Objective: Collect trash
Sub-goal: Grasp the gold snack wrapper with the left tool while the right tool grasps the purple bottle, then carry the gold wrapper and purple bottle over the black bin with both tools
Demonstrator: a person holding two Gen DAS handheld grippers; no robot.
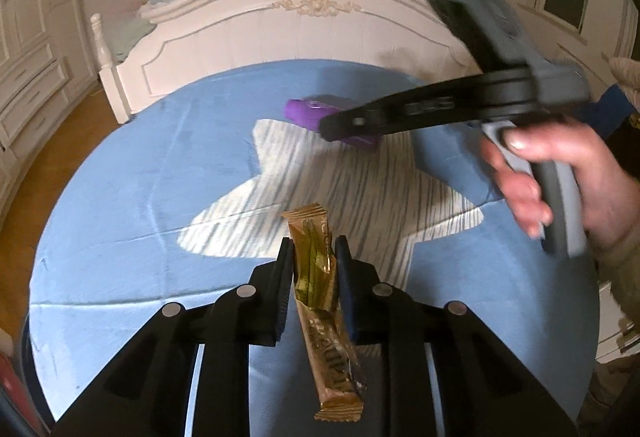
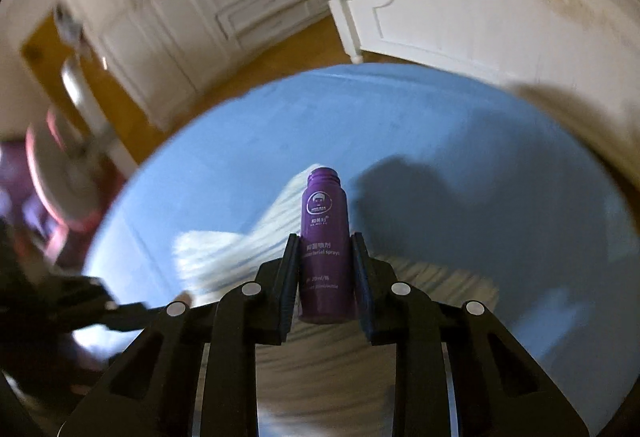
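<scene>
1. Currently both bits of trash are gripped: gold wrapper point(image 1: 320, 301) sits between my left gripper's point(image 1: 314, 257) fingers, closed in on its crumpled middle, both ends sticking out past the pads.
2. Purple bottle point(image 2: 324, 237), no cap on, is clamped low on its body by my right gripper point(image 2: 326, 257), neck pointing away. Jaws narrowed to bottle width.
3. Step, I judge: pick-up done for both items, carry-to-bin stage. No bin is clear in either view, so next I need to find one, then open each gripper over it.
4. Both items hang over the blue cloth point(image 1: 120, 197) with its pale star patch point(image 1: 340, 189); whether they touch it I cannot tell.
5. Left view only: the right gripper from outside, the hand point(image 1: 560, 173) on its handle, green light on top, and the bottle partly hidden behind a finger.
6. Right view only: bottle label and open neck; blurred pink shape point(image 2: 52, 177) far left, unidentifiable. White bed frame point(image 2: 480, 5) shows behind.
</scene>
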